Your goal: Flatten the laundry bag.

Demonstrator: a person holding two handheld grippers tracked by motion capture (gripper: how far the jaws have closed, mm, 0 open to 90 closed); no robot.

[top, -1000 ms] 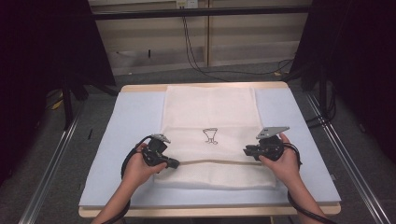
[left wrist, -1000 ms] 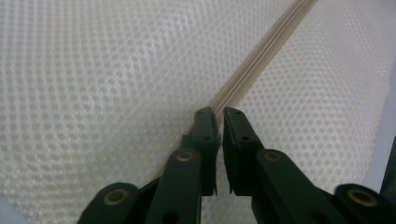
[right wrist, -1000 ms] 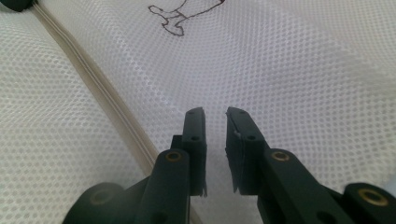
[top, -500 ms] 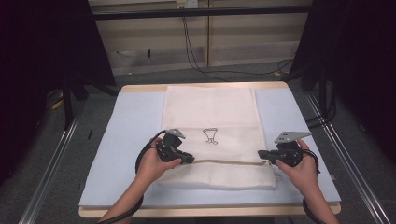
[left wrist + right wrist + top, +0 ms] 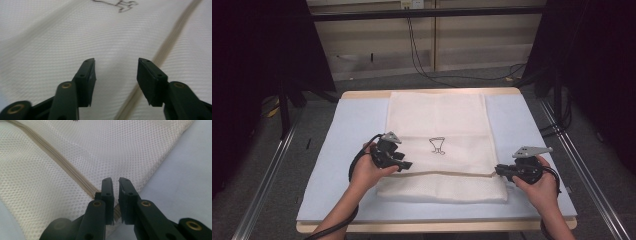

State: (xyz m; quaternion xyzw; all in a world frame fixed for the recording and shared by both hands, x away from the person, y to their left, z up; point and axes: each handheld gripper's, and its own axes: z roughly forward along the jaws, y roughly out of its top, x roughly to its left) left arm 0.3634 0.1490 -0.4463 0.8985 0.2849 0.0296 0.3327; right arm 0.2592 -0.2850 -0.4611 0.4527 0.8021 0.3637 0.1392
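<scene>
A white mesh laundry bag (image 5: 439, 140) lies flat on the counter (image 5: 337, 130). The left gripper (image 5: 116, 75), its fingers just spread, hovers over the mesh; the right gripper's (image 5: 115, 195) fingers pinch the bag's zipper (image 5: 62, 167) edge.

No readable writing, one drawn mark

The white mesh laundry bag (image 5: 439, 135) bears a small dark line drawing (image 5: 438, 145) near its middle, shaped like a cup or funnel on a little base; it is a sign, with no letters or numbers to read. In the left gripper view the same mark (image 5: 117, 3) sits blurred at the top edge. No label, brand or number can be made out.
</scene>
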